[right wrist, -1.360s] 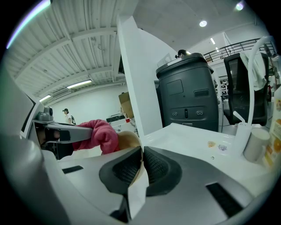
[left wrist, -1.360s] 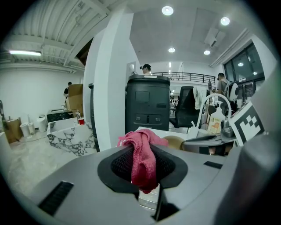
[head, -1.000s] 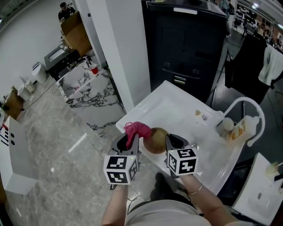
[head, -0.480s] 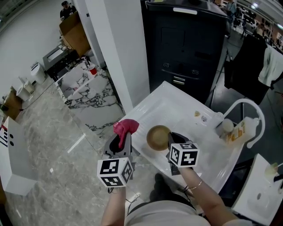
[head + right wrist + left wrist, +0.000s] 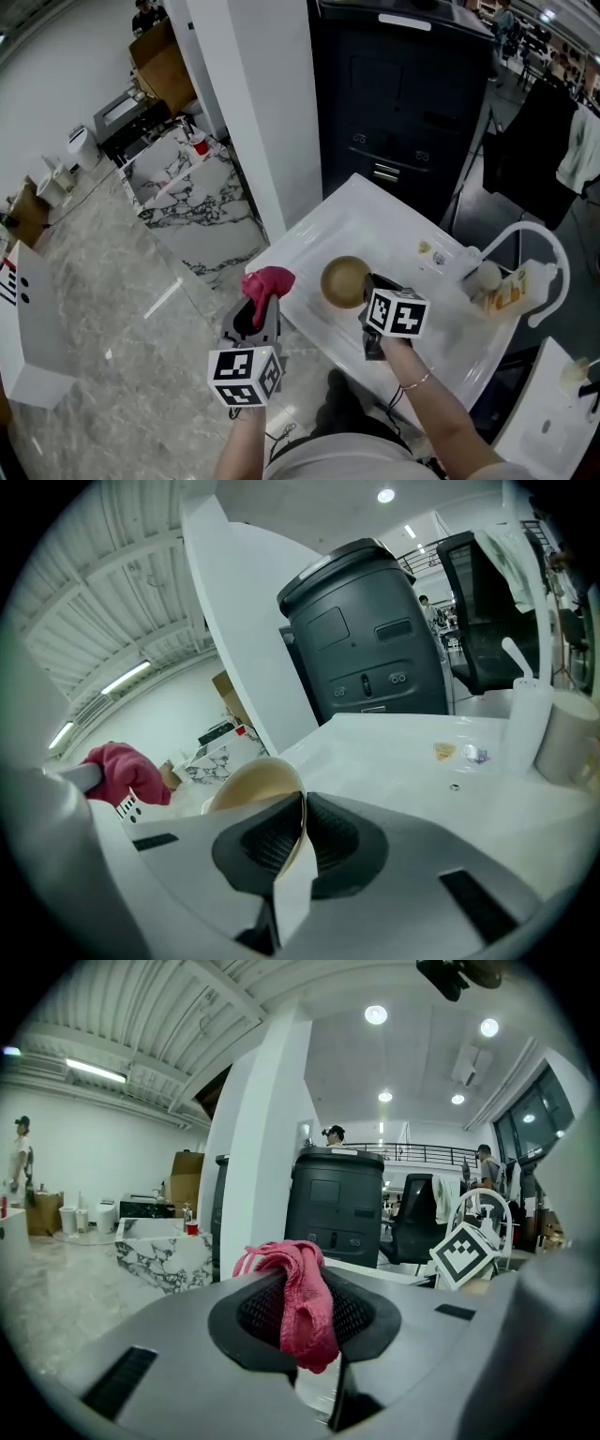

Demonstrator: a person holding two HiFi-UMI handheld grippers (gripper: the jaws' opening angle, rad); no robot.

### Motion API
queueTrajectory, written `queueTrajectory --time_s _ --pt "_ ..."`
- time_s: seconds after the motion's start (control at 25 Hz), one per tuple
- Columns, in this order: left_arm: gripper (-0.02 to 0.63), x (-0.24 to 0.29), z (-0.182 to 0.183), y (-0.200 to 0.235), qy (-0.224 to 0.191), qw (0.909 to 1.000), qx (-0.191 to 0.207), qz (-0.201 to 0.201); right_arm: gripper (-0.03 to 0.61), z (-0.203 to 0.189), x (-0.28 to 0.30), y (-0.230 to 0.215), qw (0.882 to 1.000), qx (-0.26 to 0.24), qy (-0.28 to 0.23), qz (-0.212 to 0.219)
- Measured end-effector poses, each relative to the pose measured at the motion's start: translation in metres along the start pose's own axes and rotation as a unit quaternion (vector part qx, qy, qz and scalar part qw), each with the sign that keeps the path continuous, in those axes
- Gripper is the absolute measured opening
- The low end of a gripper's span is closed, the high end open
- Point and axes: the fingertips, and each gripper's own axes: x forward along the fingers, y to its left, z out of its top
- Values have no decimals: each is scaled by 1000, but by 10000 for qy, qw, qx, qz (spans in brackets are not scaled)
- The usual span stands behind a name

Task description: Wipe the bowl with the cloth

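Observation:
A tan bowl (image 5: 344, 280) hangs over the white counter (image 5: 394, 234), its rim pinched by my right gripper (image 5: 367, 288), which is shut on it. In the right gripper view the bowl (image 5: 255, 794) tilts up between the pads, its wall clamped edge-on. My left gripper (image 5: 260, 302) is shut on a pink cloth (image 5: 266, 282) and sits left of the bowl, over the floor beside the counter edge. The cloth (image 5: 298, 1302) drapes bunched over the jaws in the left gripper view. Cloth and bowl are apart.
A curved white faucet (image 5: 534, 262), a white cup (image 5: 485, 274) and a bottle (image 5: 506, 284) stand at the counter's right. A dark bin (image 5: 403, 84) stands behind the counter, a white pillar (image 5: 248, 103) to its left. Small scraps (image 5: 427, 249) lie on the counter.
The cloth has come away from the bowl to the left. My right gripper has carried the bowl right and farther over the counter, turning its opening upward.

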Motion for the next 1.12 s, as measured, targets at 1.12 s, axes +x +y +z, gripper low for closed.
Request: queueTrajectory --time_s 1.12 --pt "91 47 -36 44 557 9972 -457 199 20 19 125 -33 9985 363 248 -336"
